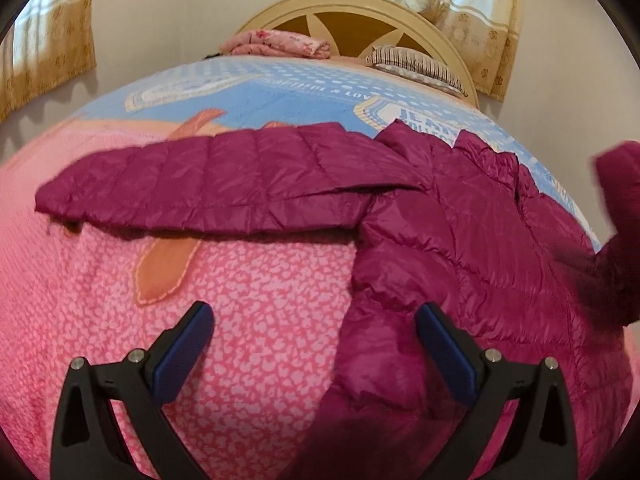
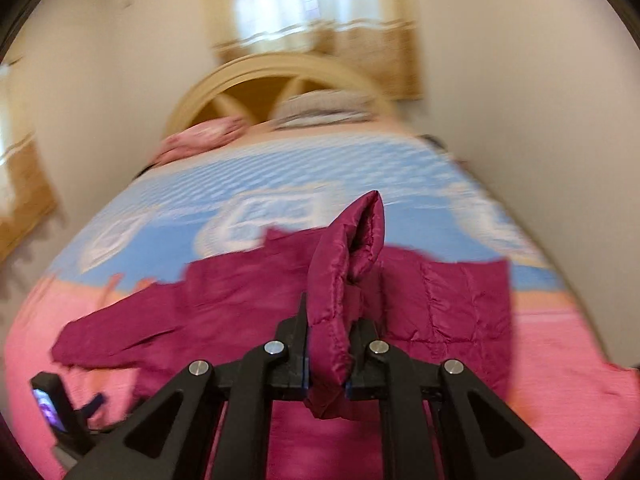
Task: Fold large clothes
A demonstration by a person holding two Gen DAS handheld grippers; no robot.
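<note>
**Right gripper clamped on the jacket sleeve, left gripper wide over the bed**

Your right gripper (image 2: 328, 354) has its jaws pressed together on a fold of the magenta puffer jacket (image 1: 460, 232). In the right wrist view the pinched sleeve (image 2: 348, 264) stands up from the fingers toward 12 o'clock, its open cuff at the top and a short tail of fabric hanging below the pads toward 6 o'clock. That view is blurred, so finer detail of the grip is hard to read.

Your left gripper (image 1: 314, 350) has its jaws spread wide with nothing between them. Its blue pads (image 1: 182, 354) hover over the pink patterned bedspread (image 1: 248, 320). The right-hand finger sits just at the jacket's lower edge; whether it touches the fabric you cannot tell.

The jacket lies spread on the bed. In the left wrist view its body fills the region from 3 to 5 o'clock, and the other sleeve (image 1: 208, 184) stretches flat toward 9 o'clock. A blurred magenta piece rises at the 3 o'clock edge of that view.

Beyond the jacket the bedspread turns blue toward 12 o'clock. At the far end stand the arched headboard (image 1: 352, 20), a folded pink blanket (image 1: 276, 42) and a striped pillow (image 1: 412, 64). Curtains (image 1: 472, 12) hang behind.
</note>
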